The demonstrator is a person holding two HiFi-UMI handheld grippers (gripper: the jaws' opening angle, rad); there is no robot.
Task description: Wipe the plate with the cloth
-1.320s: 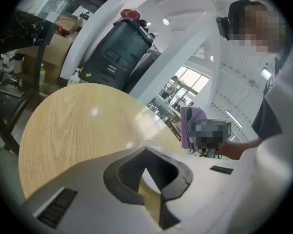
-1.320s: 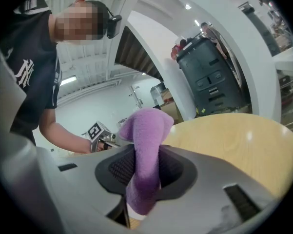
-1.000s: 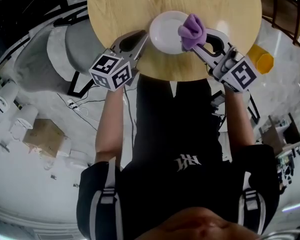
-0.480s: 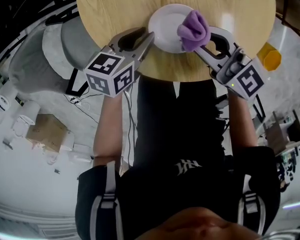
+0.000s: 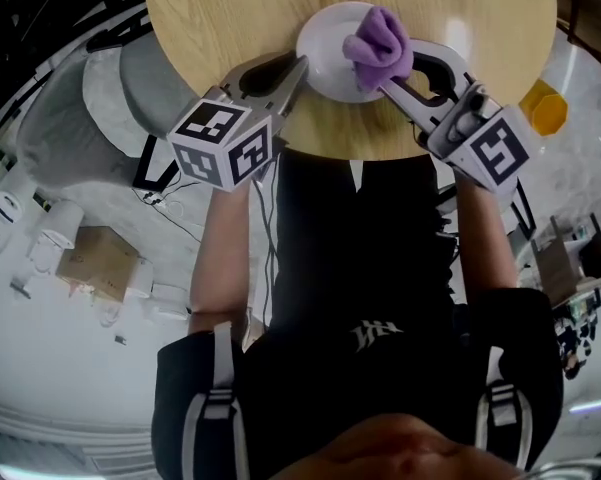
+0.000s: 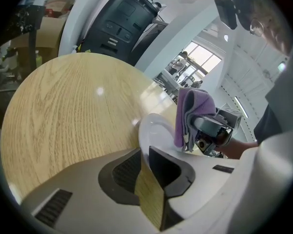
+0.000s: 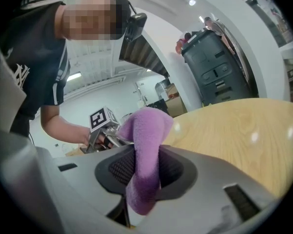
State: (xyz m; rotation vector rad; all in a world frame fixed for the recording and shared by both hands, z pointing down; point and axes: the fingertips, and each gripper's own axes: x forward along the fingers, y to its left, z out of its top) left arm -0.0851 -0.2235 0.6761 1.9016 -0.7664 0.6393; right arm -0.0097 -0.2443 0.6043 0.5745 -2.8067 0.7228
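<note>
We are looking down on the round, light wooden tabletop (image 5: 230, 18), and the small white round plate (image 5: 328, 50) is sitting close to its near edge, right in front of the person in the black T-shirt (image 5: 360, 268). The left hand-held gripper (image 6: 144, 152) is pointing in from the near left, tilting down at the plate, and its jaws have just been closing. The plate's near-left rim is running straight in between the tips and they are pinching it, with only a thin wedge of wood grain showing in the gap behind. The left gripper's marker cube (image 5: 225, 143) is riding at its near end, off the tabletop's edge.

Over on the right, the right hand-held gripper (image 7: 145, 156) is reaching in from the near right, and it is clamping a soft purple cloth (image 5: 380, 43) firmly between its two dark pads (image 7: 171, 168). The bunched fabric is bulging up above the jaws and a tail is hanging down below them. That cloth is lying over the right part of the plate. In the left gripper view it is hanging right at the white surface, though whether it is actually pressing on it is hard to call.

Beyond the far side of the tabletop a big dark grey machine (image 6: 129, 21) is standing. Down on the pale floor (image 5: 60, 368) an orange container (image 5: 545, 108) is sitting to the right and a cardboard box (image 5: 90, 263) to the left.
</note>
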